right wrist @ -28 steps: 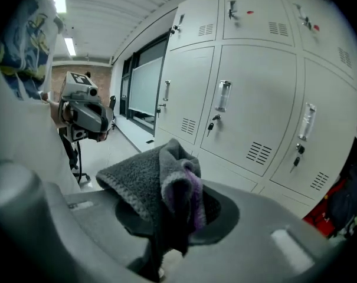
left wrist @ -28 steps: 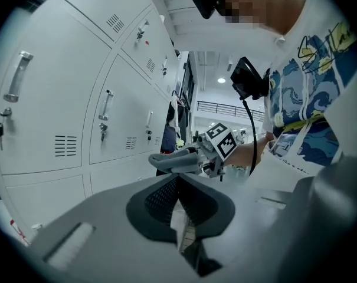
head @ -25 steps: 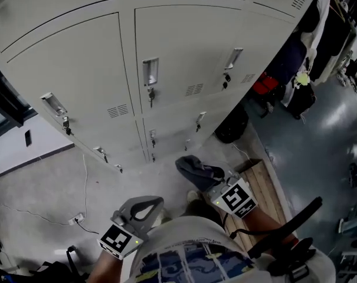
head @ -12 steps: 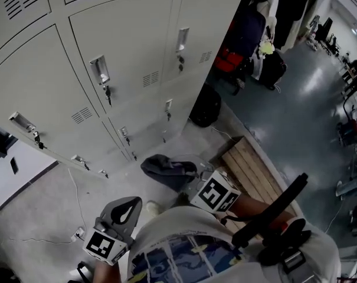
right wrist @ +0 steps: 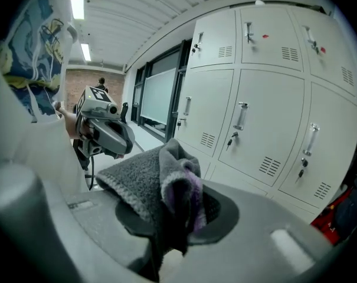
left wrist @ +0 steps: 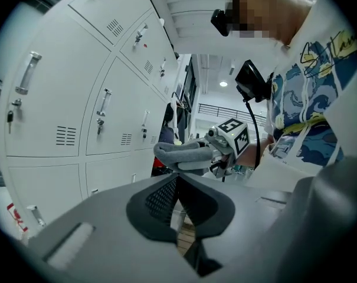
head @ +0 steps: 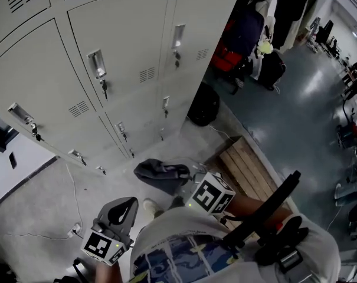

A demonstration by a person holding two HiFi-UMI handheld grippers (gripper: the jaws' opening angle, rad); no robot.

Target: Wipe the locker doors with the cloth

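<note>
Showing right gripper (right wrist: 177,210) clamped on the bunched middle of a seemingly soft, light cloth (right wrist: 137,181); left gripper (left wrist: 179,200) closed, empty.

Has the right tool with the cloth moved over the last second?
Yes, slightly. In the head view the right tool, shut on the cloth, has shifted left, away from the wooden pallet.

The head view looks steeply down from above the person's chest (head: 184,258), with the lockers (head: 125,69) and floor (head: 42,199) some way off. The left gripper view sits close behind its jaws and faces the right gripper (left wrist: 210,153); the right gripper view, its foreground filled by the cloth (right wrist: 160,187), faces back at the left gripper (right wrist: 120,139) (each sees the other). All three share the lockers
</note>
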